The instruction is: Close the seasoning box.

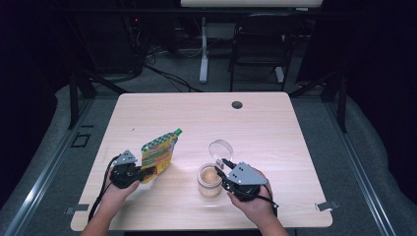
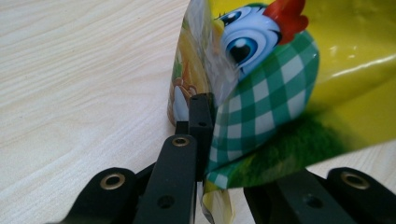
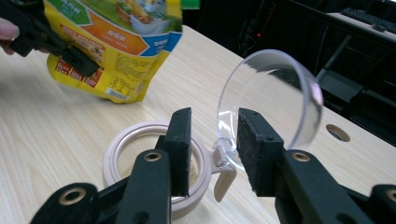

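Right tool (image 3: 210,144) astride jar's open lid (image 3: 271,93), chick-printed pouch (image 2: 280,79) pinched

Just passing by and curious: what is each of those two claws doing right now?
Left gripper: shut on the yellow pouch.
Right gripper: open, jaws on either side of the jar's clear flip lid, not clamping it.

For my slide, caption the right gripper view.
Open right gripper at a jar's flipped-up clear lid; beyond, the left gripper holds a yellow pouch.
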Demonstrator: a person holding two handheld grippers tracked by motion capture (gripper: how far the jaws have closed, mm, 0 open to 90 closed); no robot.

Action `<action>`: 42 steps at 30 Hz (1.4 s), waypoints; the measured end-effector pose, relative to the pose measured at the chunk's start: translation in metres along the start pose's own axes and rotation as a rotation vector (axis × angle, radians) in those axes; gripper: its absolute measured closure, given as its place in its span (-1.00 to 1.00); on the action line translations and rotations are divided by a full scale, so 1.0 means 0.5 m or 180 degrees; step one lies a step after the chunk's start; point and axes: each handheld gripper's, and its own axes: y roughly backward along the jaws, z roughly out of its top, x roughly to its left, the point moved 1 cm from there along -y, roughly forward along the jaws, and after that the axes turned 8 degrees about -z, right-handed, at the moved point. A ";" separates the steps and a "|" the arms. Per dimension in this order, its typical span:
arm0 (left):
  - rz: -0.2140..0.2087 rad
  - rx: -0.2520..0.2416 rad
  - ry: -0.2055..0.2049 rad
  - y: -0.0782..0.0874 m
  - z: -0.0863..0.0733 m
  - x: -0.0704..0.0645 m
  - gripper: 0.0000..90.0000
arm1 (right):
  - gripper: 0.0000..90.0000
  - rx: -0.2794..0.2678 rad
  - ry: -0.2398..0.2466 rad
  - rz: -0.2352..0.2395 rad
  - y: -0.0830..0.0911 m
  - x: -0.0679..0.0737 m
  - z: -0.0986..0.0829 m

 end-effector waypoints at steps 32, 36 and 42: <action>-0.0007 -0.0157 0.0329 0.019 -0.030 0.030 0.25 | 0.29 -0.0064 -0.0564 -0.0180 0.029 -0.105 0.019; 0.0005 -0.0161 0.0292 0.020 -0.030 0.029 0.20 | 0.15 0.0153 -0.0669 -0.0042 0.009 -0.125 0.012; 0.0023 -0.0179 0.0289 0.022 -0.030 0.028 0.14 | 0.06 0.0230 -0.0808 0.0027 -0.021 -0.131 0.000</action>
